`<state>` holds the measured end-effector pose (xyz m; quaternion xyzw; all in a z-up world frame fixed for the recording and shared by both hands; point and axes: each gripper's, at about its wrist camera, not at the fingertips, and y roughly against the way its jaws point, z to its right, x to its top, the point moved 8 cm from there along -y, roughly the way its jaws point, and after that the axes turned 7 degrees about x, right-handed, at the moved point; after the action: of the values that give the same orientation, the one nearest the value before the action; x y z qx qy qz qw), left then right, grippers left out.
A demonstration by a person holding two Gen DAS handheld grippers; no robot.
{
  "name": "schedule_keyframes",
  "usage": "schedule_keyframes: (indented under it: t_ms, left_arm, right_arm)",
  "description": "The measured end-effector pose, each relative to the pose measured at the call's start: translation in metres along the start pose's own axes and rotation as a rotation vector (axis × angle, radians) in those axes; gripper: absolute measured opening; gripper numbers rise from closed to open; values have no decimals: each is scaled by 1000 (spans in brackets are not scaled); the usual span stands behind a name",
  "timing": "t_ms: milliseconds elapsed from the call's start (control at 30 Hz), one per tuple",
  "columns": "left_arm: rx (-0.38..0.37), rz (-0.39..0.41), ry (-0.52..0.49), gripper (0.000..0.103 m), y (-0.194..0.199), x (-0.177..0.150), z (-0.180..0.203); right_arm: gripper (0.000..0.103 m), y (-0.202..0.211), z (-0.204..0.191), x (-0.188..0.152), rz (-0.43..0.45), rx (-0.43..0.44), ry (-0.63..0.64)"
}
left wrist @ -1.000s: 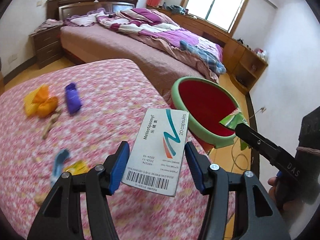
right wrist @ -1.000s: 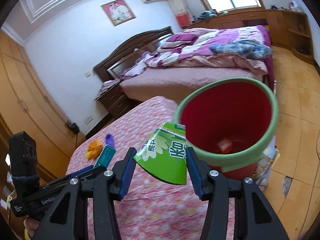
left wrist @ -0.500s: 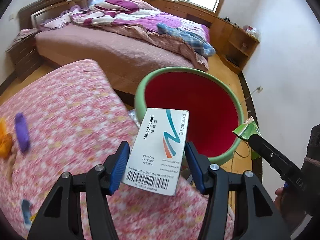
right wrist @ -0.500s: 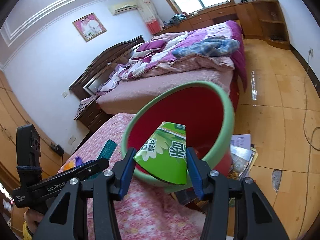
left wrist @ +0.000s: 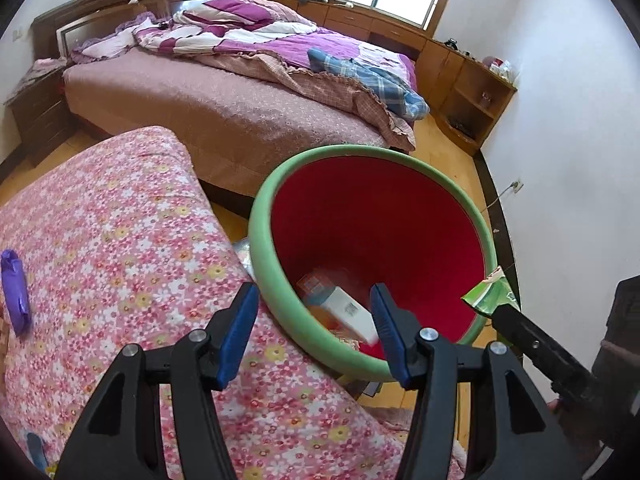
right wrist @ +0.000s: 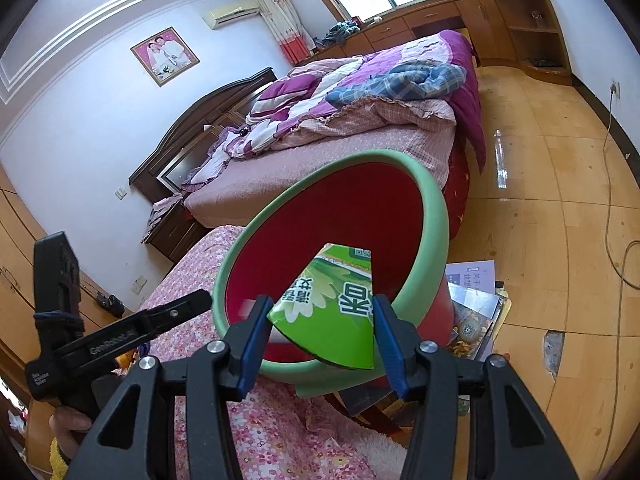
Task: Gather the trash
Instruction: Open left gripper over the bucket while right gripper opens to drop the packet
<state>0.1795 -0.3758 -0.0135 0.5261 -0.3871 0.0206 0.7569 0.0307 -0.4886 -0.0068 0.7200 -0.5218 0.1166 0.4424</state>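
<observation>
The left hand-held gripper (left wrist: 314, 330) gapes wide and empty over the bin (left wrist: 280, 184), a box (left wrist: 346, 312) lying inside. The right hand-held gripper (right wrist: 318, 330) pinches a green wrapper (right wrist: 332, 320) above the rim; dropping it looks next. A purple scrap (left wrist: 14, 290) waits at the tabletop's left edge.

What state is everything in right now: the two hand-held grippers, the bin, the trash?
Left hand-held gripper: open, empty, over the bin.
Right hand-held gripper: shut on green wrapper.
Red bin: upright, open-topped.
White medicine box: inside the bin.
Purple wrapper: lying on the floral cover.
</observation>
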Motion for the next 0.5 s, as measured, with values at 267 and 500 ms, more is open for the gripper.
schedule_keyframes:
  t_ms: [267,500]
  left_arm:
    - [56,34,29,58,23,-8,-28]
    - [75,23,99,58,37,-21,-54]
  right_arm:
    - [57,-10,-12,7,-5,8,39]
    - [69,-30,-10,8,-37,-61,42]
